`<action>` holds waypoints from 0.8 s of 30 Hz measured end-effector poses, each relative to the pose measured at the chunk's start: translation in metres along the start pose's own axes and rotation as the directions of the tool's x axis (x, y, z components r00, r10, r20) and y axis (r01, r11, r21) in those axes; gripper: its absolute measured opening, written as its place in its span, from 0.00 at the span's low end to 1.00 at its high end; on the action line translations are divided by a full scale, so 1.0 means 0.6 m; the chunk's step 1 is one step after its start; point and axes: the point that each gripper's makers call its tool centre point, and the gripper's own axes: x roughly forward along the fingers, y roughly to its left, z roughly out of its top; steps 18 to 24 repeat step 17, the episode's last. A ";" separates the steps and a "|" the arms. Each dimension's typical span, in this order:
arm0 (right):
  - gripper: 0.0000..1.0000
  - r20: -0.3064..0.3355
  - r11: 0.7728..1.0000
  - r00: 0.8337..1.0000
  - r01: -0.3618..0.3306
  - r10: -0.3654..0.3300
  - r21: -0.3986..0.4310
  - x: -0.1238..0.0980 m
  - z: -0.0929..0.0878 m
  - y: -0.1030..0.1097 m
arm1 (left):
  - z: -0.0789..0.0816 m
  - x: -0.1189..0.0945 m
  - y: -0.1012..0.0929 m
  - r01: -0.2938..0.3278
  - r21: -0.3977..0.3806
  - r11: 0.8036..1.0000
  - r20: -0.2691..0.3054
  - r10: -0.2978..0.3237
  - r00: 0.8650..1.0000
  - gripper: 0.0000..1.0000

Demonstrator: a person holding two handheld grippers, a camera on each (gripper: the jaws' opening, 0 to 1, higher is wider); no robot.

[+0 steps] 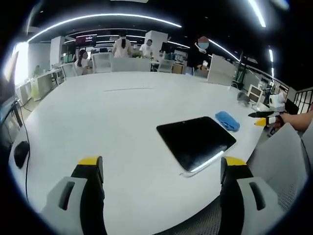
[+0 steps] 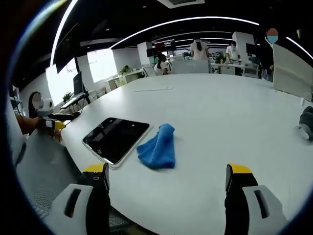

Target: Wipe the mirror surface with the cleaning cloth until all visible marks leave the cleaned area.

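The mirror was seen lying flat on the white table, close to the table's near edge, its dark face reflecting a strip of ceiling light. The blue cleaning cloth was bunched just beside one of the mirror's short ends — touching or nearly so, which could not be told for certain. In the right gripper view the same pair was shown, the cleaning cloth lying against the mirror near the table edge.

The left gripper was held above the table with its jaws wide apart and nothing between them. The right gripper was likewise held spread and empty — short of the cloth. People were seen at desks far behind the table.
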 end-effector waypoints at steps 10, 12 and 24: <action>0.98 0.002 1.000 1.000 -0.002 0.002 0.006 0.002 0.000 0.001 | -0.002 0.001 -0.002 0.000 0.001 1.000 -0.007 0.000 1.000 0.99; 0.98 0.004 1.000 1.000 -0.002 0.002 0.010 0.001 0.000 0.002 | -0.003 0.001 -0.001 -0.002 0.001 1.000 -0.010 0.002 1.000 0.99; 0.98 0.004 1.000 1.000 0.002 -0.002 0.013 0.000 -0.002 -0.001 | -0.004 0.000 0.000 -0.005 -0.001 1.000 -0.016 0.005 1.000 0.99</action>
